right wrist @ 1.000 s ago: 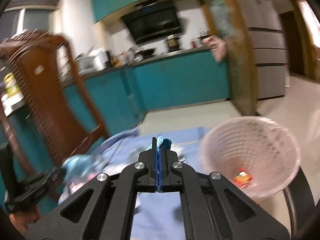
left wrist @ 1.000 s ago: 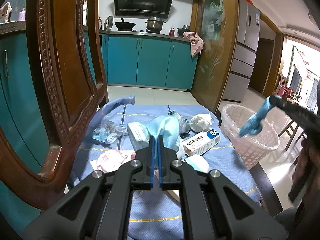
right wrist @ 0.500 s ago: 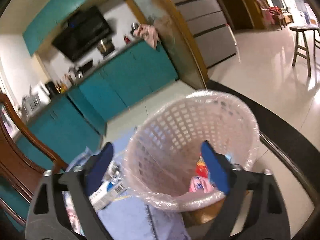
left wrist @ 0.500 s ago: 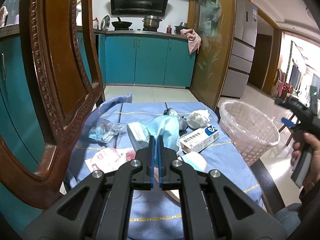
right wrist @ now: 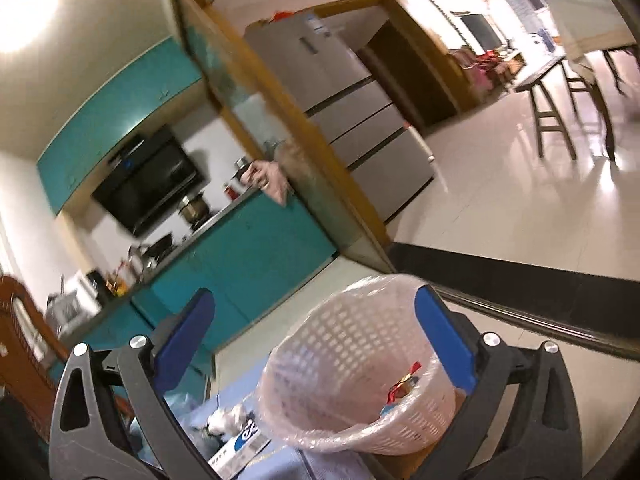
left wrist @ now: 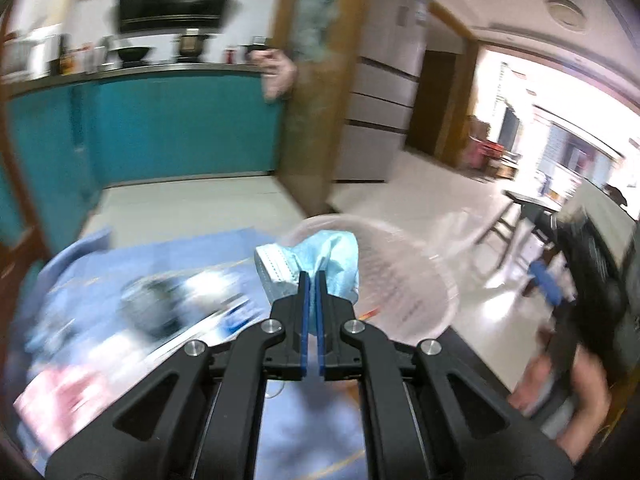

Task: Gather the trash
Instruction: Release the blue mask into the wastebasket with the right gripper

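Observation:
My left gripper (left wrist: 311,276) is shut on a light blue face mask (left wrist: 324,250), held up in front of the rim of the white lined mesh basket (left wrist: 404,280). My right gripper (right wrist: 314,296) is empty, its jaws opening wide, and the basket (right wrist: 340,360) shows beyond them. Red and pink wrappers (right wrist: 404,384) lie inside the basket. In the left wrist view the right gripper (left wrist: 546,280) appears at the far right, held by a hand (left wrist: 568,392). More trash stays on the blue tablecloth (left wrist: 120,264): a white medicine box (right wrist: 240,444), a crumpled tissue (right wrist: 224,420) and a pink wrapper (left wrist: 60,392).
A carved wooden chair (right wrist: 20,340) stands at the table's left side. Teal kitchen cabinets (left wrist: 160,128) and a grey fridge (right wrist: 352,92) lie beyond the table. A wooden stool (right wrist: 560,100) stands on the tiled floor to the right.
The left gripper has lifted the mask off the table and swung right toward the basket. The right gripper has opened, let its blue scrap go and rolled.

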Motion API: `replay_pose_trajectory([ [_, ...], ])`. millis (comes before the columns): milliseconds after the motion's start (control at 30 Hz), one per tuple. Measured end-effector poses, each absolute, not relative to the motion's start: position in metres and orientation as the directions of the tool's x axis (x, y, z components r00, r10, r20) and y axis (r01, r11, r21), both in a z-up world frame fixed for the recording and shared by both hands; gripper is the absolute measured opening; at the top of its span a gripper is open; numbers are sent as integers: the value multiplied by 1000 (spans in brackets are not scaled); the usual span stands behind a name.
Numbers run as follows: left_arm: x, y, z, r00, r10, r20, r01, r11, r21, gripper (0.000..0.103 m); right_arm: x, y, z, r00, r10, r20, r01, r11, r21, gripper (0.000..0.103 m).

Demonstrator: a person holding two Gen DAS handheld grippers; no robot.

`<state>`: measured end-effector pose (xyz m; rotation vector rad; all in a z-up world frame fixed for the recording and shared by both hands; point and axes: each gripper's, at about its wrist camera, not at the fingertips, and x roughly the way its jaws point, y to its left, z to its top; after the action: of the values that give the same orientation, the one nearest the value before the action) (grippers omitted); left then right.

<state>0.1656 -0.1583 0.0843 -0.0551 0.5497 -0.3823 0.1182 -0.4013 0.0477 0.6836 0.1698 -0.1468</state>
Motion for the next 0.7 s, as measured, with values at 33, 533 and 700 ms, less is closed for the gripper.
replay_pose_trajectory([
  [33,179,-177,87,776,-386,-499,365,920,-144,8,119,-403,47,975,-80,-209,194,767,612,98],
  [533,143,-113,60,833,-184,-521,208,978,-13,93,128,-347,51,947,162,-277,-20,892,451,98],
  [700,92,-35,51,854,-25,-520,32,999,6,94,128,-292,46,887,269,-376,-140,931,337,98],
])
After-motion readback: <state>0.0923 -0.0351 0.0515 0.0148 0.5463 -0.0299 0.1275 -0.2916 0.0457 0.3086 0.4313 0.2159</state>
